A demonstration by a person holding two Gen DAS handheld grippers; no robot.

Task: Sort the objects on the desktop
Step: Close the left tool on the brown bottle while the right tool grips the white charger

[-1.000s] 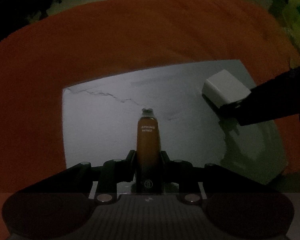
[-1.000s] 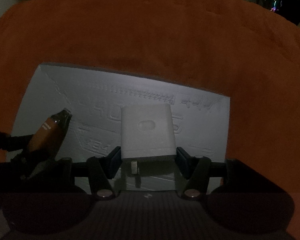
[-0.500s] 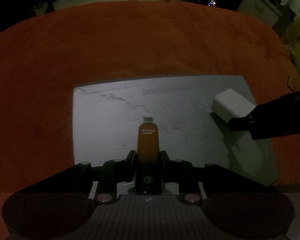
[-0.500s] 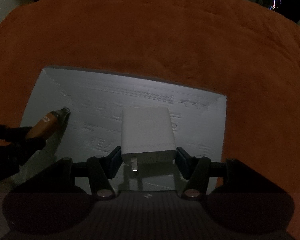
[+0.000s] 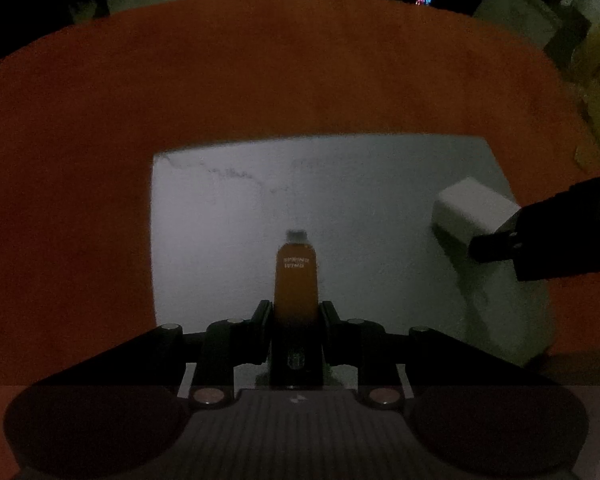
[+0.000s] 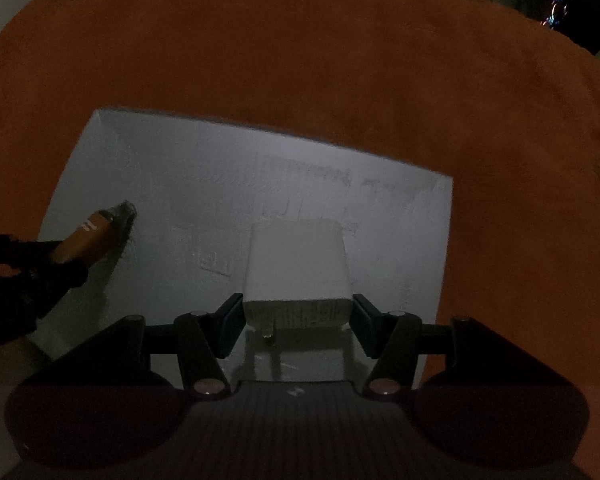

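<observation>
Fingers of left gripper [image 5: 296, 314] clamp orange bottle [image 5: 296, 280], base hidden; right gripper [image 6: 299, 316] clamps white charger [image 6: 298, 264].

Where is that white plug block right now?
The white plastic charger block sits clamped in the right tongs, above the right part of the pale grey board on the orange cloth.

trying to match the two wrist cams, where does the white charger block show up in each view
Left wrist: white charger block at the right edge, clamped by the right gripper.
Right wrist: bottom centre, between that gripper's jaws.
Shared landmark: the white tray on the orange cloth.
</observation>
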